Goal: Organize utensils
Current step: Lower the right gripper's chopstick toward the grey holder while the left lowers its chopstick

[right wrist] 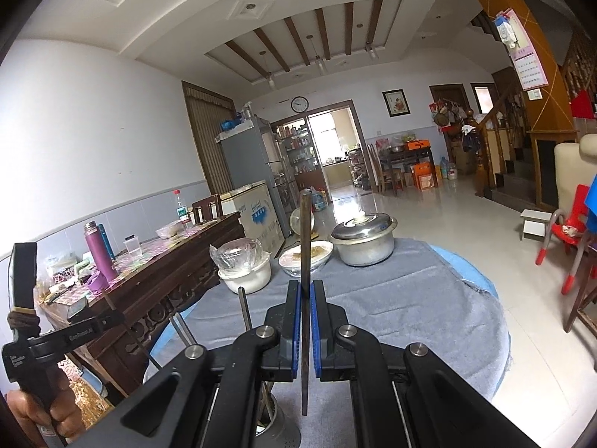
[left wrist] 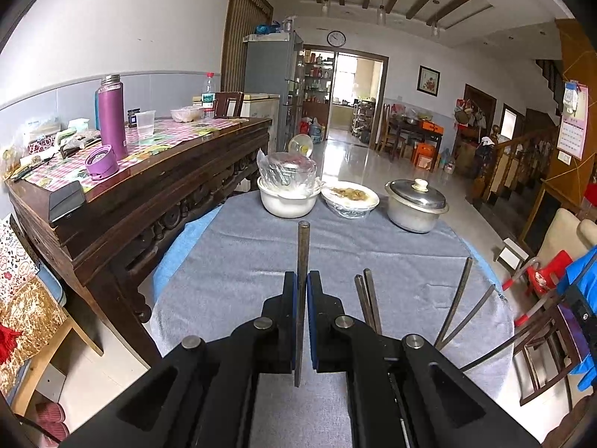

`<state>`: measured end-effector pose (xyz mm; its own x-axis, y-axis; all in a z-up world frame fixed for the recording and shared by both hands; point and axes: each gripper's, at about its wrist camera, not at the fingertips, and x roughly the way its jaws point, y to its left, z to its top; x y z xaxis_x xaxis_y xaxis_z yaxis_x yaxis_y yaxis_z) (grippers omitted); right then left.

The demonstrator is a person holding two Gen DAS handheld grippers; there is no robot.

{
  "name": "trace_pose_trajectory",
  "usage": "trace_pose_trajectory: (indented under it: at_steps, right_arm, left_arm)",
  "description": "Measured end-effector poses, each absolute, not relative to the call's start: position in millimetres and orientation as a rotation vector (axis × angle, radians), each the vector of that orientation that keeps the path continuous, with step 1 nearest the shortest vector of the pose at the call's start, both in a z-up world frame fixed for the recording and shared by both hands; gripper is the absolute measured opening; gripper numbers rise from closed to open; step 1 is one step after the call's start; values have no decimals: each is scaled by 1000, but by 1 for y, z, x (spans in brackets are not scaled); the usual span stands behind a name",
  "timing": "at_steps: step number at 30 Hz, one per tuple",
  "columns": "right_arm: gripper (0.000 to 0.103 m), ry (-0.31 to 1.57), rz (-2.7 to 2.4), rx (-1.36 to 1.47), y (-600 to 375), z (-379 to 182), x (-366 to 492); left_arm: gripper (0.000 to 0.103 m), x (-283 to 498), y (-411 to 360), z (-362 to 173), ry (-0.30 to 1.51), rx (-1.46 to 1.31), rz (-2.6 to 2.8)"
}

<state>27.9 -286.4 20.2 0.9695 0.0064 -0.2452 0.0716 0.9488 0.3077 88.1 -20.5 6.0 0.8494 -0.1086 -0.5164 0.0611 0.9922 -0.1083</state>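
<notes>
The left gripper has its blue-padded jaws pinched on a single dark, slim wooden chopstick. That stick runs straight along the fingers, its far tip pointing toward the white ceramic bowl covered in plastic wrap and its near end hanging back between the gripper's arms. To the right of that bowl sit a white plate of food and then a lidded aluminium pot, all at the far edge of the grey cloth-covered round table.

Nearer than the bowl and right of the held stick, more dark chopsticks stand up in a bunch, seemingly from a container below the frame.

The right gripper is likewise clamped on its own dark chopstick, long axis upright along the fingers. Under this gripper the rim of a perforated metal utensil holder shows. The right hand looks nearer it, so its stick's lower end probably needs only a short descent into the holder.
</notes>
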Motion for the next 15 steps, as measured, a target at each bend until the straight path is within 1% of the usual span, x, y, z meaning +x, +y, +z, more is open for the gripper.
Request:
trace_pose_trajectory:
  at_steps: [15]
  right_arm:
    - [6,235,-28,311,-280,21,25]
  left_arm:
    - [5,76,-18,11,536,-97,-90]
